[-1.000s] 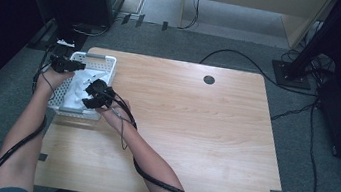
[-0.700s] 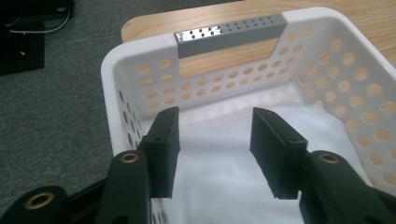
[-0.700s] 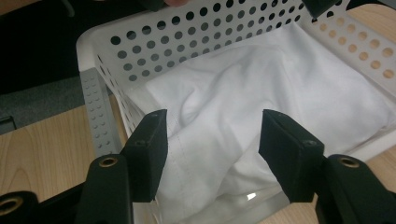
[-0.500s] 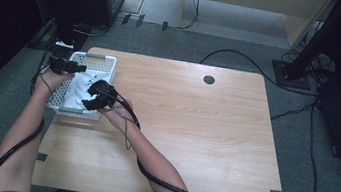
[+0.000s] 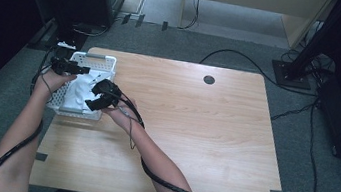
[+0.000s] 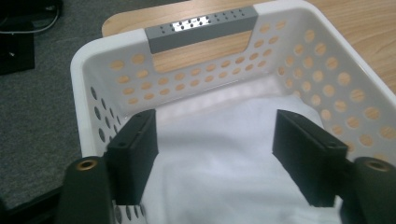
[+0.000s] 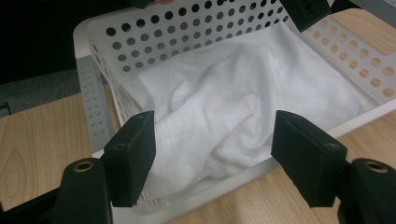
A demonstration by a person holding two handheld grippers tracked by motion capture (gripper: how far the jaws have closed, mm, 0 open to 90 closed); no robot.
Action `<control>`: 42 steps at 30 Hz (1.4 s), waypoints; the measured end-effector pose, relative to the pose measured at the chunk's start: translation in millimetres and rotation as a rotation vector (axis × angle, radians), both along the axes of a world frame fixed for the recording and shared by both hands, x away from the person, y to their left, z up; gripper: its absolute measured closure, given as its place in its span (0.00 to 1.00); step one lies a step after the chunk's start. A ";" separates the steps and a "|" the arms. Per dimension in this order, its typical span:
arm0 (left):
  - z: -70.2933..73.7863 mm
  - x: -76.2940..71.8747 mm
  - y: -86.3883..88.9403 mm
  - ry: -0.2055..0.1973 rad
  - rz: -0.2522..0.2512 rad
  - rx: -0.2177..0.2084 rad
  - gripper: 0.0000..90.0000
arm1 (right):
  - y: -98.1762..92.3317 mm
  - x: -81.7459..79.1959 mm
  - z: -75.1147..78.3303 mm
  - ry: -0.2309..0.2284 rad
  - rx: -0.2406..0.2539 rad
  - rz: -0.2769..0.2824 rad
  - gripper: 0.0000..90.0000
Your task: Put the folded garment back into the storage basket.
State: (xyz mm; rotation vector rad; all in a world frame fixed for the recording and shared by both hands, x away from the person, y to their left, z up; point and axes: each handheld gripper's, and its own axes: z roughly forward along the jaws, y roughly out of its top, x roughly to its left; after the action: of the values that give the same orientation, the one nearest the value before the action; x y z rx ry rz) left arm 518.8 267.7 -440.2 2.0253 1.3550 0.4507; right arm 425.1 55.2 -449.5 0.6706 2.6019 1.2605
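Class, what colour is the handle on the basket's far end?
Grey handle, clearest in the left gripper view.

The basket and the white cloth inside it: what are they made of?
Basket: probably moulded white plastic, smooth, with regular round holes and grey handles. White cloth: seems a soft woven or knit fabric, matte, lying in loose folds with a stitched hem.

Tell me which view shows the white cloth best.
Right gripper view: the white cloth lies crumpled in the basket, folds clear. Left gripper view gives a smooth patch; high view a small white shape.
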 end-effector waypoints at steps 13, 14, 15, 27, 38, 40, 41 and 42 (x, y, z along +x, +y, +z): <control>1.7 -4.1 -3.6 -0.023 0.001 0.001 0.24 | -10.5 2.1 1.1 0.004 0.004 0.015 0.29; 1.4 -4.5 -4.4 -0.027 0.000 0.004 0.24 | -11.3 2.1 0.8 0.003 0.000 0.019 0.29; 1.3 -4.9 -4.9 -0.027 -0.004 0.007 0.24 | -12.0 2.1 0.5 0.002 -0.006 0.021 0.28; 5.0 -10.4 -12.4 -0.036 -0.012 0.021 0.23 | -24.9 2.1 -1.6 -0.004 -0.014 0.037 0.27; 3.6 -17.6 -15.4 -0.040 -0.002 0.008 0.23 | -43.5 3.3 -3.9 0.006 0.015 0.049 0.26; 3.3 -19.2 -17.3 -0.041 -0.006 0.010 0.23 | -47.5 3.1 -4.0 0.003 0.017 0.052 0.26; 3.5 -20.1 -18.2 -0.042 -0.008 0.016 0.23 | -49.8 3.1 -4.2 0.004 0.018 0.052 0.26; 3.7 -20.9 -18.9 -0.044 -0.010 0.016 0.23 | -51.8 3.1 -4.6 0.005 0.019 0.050 0.26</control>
State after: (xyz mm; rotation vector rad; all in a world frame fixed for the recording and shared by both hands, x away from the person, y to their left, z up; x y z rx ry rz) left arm 497.9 248.8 -436.5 2.0225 1.3187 0.4998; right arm 428.2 3.4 -454.1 0.6167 2.6296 1.3016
